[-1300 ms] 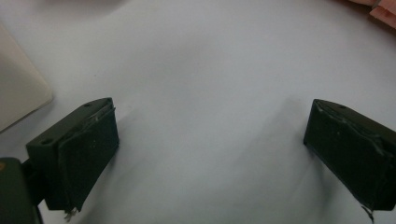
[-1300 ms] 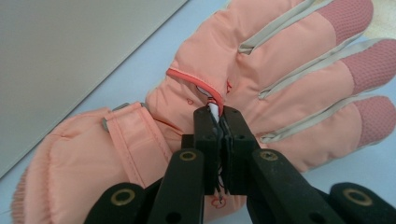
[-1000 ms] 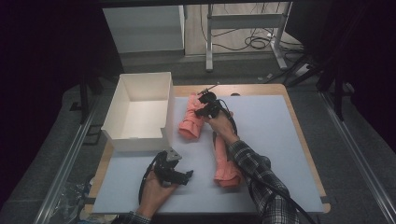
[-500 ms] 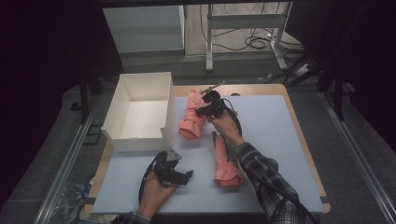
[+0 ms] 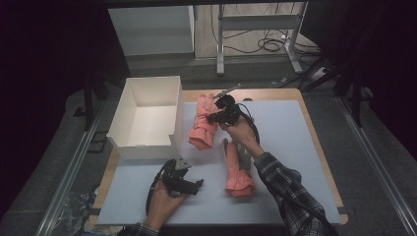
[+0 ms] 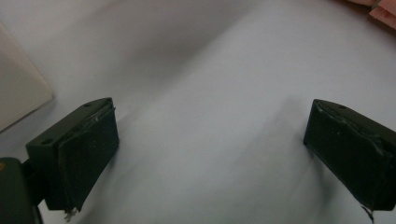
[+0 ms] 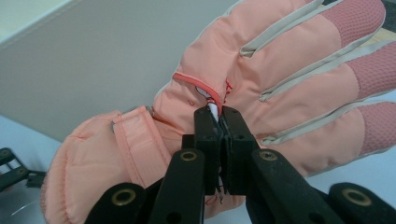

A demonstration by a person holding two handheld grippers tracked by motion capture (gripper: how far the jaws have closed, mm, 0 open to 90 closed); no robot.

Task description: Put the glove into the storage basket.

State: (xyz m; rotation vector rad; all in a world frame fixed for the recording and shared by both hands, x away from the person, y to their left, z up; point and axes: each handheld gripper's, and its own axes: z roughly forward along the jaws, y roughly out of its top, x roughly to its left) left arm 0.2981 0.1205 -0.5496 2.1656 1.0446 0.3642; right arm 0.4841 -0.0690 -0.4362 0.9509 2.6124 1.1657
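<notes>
White box (image 5: 147,115) beside pink glove (image 5: 202,125)

High view looks forward and down over the whole table (image 5: 295,128). The left claw (image 6: 205,154) camera skims close above bare mat near the box (image 6: 18,93). The right claw (image 7: 219,140) camera sits tight against the far glove (image 7: 280,84), which the high view shares.

no readable text, label, brand, number or sign stands on anything here.

The forearm hides the near glove (image 5: 235,172), perhaps its palm.
</notes>
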